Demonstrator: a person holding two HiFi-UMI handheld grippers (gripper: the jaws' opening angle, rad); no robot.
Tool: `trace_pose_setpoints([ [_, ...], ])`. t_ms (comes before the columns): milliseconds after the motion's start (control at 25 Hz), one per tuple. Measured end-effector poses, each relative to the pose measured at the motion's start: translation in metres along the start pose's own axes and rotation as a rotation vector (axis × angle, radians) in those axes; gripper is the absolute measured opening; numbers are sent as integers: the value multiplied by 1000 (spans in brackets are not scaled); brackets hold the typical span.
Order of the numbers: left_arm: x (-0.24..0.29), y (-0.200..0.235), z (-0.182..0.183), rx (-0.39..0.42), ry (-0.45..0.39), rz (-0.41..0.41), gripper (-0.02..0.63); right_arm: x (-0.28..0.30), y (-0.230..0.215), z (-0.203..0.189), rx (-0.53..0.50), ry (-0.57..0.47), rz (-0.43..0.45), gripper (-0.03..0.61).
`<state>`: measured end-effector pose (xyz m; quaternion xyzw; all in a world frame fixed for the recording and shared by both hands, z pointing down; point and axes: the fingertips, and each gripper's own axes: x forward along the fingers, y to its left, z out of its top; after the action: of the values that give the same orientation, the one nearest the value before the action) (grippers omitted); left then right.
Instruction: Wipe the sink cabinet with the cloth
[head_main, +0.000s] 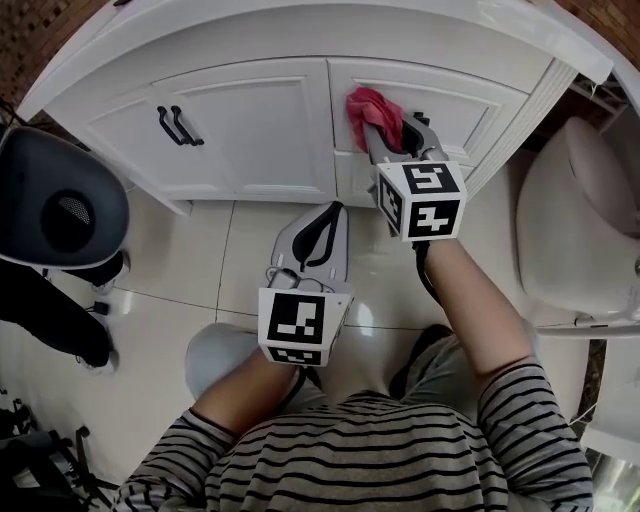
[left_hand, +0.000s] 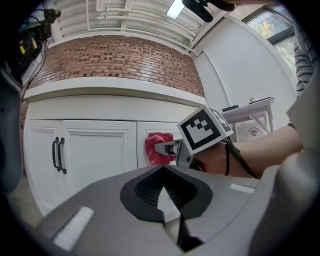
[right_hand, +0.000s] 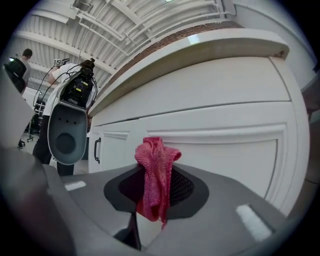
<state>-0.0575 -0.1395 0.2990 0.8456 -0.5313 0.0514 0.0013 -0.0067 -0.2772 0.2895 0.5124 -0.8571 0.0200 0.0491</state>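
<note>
Far left, a dark grey rounded object (head_main: 60, 210) with a round hole stands on the white tile floor (head_main: 200, 290). The white sink cabinet (head_main: 250, 140) runs across the top of the head view. Its left door carries a pair of black handles (head_main: 180, 126).

The left gripper (head_main: 330, 212) is held over the floor, back from the cabinet and apart from it. It points at the doors, and its jaws are pressed together with nothing between them.

Right of it and further forward, the right gripper (head_main: 395, 135) is up at the right-hand door. Its jaws are clenched on the red cloth (head_main: 372, 108). The cloth is bunched and sticks out past the jaw tips. It looks pressed to the door near the upper inner corner, beside the seam between the doors. In the right gripper view the cloth (right_hand: 155, 175) stands upright between the jaws, with a loose end hanging down.

A white toilet (head_main: 570, 230) sits far right. The person's striped shirt (head_main: 380, 455) fills the bottom edge.
</note>
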Motion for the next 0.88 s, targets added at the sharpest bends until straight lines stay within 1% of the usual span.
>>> trace_pose_setpoints([
  [200,3,-7,-6,20,15,-6,0,-25,-32,-3,12,3,-69,98],
  [400,5,-13,-11,39,29,-10,0,-53,-58,-6,-4,-13,-84,98],
  [520,8,-16,-12,44,33,-13,0,-65,-81,-7,0,-18,-135,98],
  [680,8,-19,-11,52,34,-20,0,-75,-124,-15,36,13,-231,97],
  [880,7,-14,-10,40,30,-6,0,-97,-157,-22,40,21,-277,100],
])
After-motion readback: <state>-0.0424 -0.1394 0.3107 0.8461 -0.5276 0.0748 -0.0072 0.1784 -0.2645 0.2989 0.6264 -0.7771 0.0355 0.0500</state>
